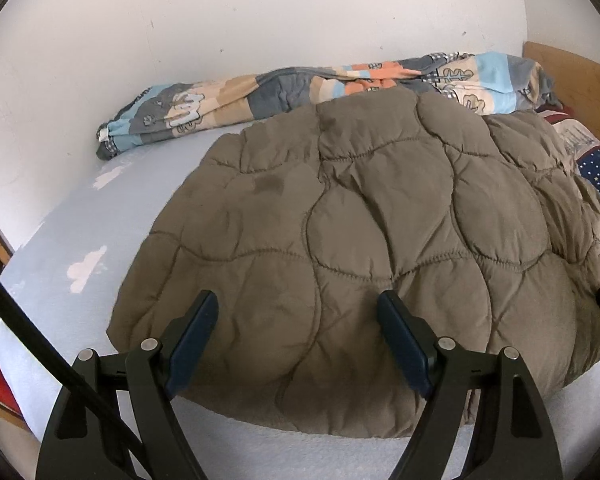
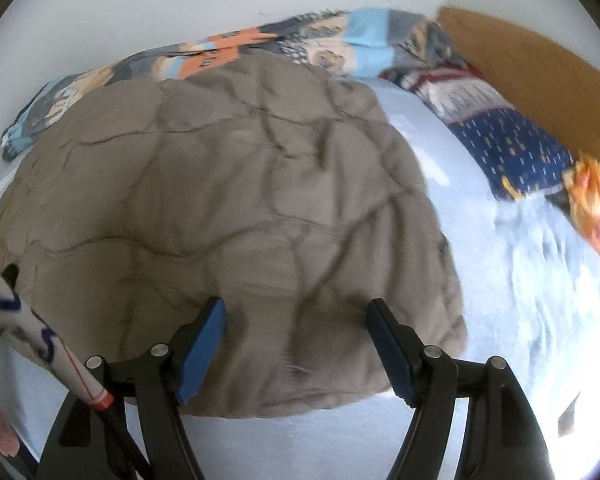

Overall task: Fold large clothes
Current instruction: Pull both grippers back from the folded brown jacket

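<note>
A large brown quilted jacket lies folded in a thick pile on the light blue bed sheet. It also shows in the right wrist view, which is blurred. My left gripper is open, just above the jacket's near part, holding nothing. My right gripper is open above the jacket's near right part, holding nothing.
A patterned blue, orange and grey duvet is bunched along the white wall. A dark blue starred pillow lies at the right by the wooden headboard. A black cable crosses the lower left.
</note>
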Action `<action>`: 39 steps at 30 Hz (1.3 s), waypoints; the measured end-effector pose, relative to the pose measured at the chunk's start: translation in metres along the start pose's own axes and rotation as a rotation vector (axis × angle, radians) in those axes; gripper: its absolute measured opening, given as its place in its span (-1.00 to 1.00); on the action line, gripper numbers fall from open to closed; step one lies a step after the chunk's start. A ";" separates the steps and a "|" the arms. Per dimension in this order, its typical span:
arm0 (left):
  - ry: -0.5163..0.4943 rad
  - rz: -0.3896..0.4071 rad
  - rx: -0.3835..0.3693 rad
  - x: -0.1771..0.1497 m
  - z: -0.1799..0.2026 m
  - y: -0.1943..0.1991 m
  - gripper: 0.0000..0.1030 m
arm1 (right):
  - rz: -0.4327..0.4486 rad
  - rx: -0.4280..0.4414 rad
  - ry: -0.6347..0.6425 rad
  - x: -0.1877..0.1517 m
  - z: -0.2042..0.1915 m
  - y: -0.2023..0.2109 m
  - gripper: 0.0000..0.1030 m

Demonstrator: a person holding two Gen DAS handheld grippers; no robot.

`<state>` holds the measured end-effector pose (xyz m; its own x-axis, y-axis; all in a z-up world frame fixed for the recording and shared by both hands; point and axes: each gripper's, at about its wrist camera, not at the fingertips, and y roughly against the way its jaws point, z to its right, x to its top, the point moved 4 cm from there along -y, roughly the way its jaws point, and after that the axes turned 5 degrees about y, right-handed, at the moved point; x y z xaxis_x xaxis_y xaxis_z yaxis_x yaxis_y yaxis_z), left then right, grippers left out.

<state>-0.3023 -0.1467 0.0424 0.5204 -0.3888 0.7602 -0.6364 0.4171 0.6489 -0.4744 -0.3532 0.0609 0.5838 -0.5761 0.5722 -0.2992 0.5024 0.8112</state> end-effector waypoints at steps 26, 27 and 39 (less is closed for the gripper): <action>0.021 -0.093 -0.038 -0.016 -0.003 0.005 0.64 | -0.072 0.042 -0.076 -0.019 0.021 -0.002 0.55; 0.018 -0.092 -0.037 -0.015 -0.003 0.005 0.64 | -0.077 0.042 -0.074 -0.020 0.020 -0.003 0.55; 0.028 -0.018 -0.056 -0.006 -0.007 0.036 0.64 | -0.022 0.017 -0.049 -0.019 0.013 0.017 0.56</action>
<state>-0.3244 -0.1231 0.0616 0.5477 -0.3736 0.7487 -0.5946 0.4557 0.6624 -0.5005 -0.3424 0.0651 0.5530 -0.6177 0.5592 -0.3000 0.4785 0.8253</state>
